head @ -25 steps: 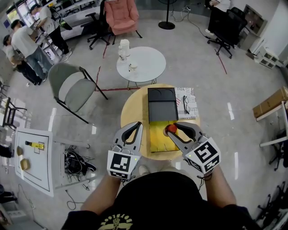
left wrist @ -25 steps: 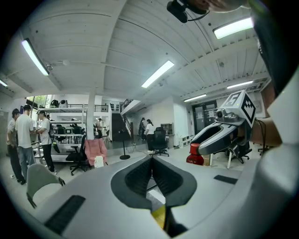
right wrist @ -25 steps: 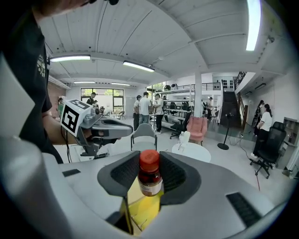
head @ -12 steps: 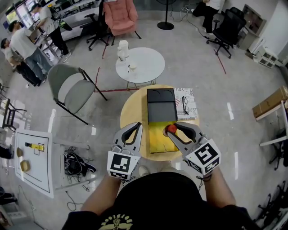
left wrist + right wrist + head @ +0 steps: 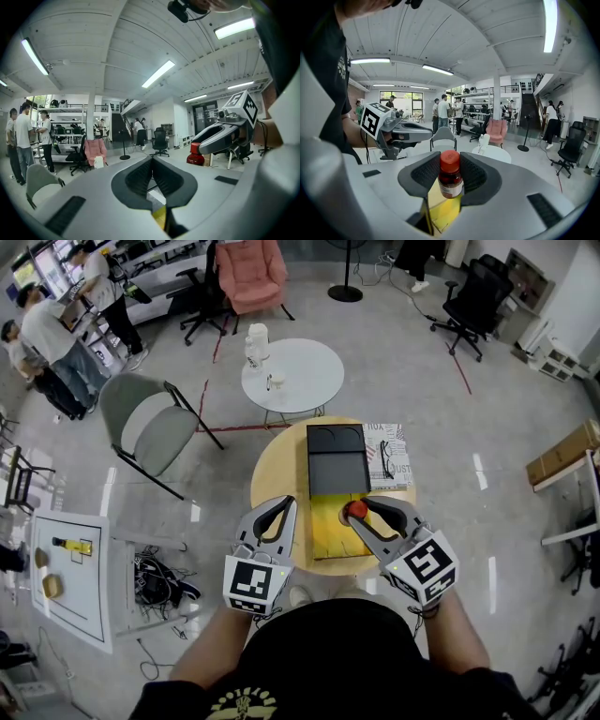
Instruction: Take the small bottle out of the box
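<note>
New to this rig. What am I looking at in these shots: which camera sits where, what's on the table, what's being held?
There is no robot here. A person holds a two-jaw gripper in each hand, and the marker cubes are part of those grippers. The head view comes from a camera on the person's head, looking steeply down. The other two views come from cameras riding on each gripper, looking along its jaws.

On the round wooden table lies an open box, yellow inside, with a black lid at its far end. Beside it is a printed paper with glasses on it.

The right gripper is shut on the small bottle, which has a red cap and is held over the box. The left gripper is shut and empty, beside the box.
</note>
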Motion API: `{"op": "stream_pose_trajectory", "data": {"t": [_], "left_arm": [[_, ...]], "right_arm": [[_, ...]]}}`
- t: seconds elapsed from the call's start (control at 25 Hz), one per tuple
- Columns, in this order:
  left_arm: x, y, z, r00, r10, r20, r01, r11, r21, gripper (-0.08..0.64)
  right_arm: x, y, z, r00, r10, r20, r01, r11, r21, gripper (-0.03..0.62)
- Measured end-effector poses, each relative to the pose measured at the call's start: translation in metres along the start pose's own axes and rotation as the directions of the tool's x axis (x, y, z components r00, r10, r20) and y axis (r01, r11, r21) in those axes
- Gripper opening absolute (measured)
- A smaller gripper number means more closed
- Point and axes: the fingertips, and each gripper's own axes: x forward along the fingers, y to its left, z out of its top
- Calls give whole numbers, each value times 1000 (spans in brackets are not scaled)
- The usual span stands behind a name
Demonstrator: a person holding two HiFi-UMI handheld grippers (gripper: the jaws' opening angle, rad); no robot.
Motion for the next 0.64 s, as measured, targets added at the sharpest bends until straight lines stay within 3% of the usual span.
{"op": "stream_pose_trajectory", "data": {"t": [0.64], "left_arm": [[1,4,-3,1000,-5,-3,5,1000,-5,14]], "right_arm": [[5,-1,-4,1000,-8,-12,8,1000,7,144]]}}
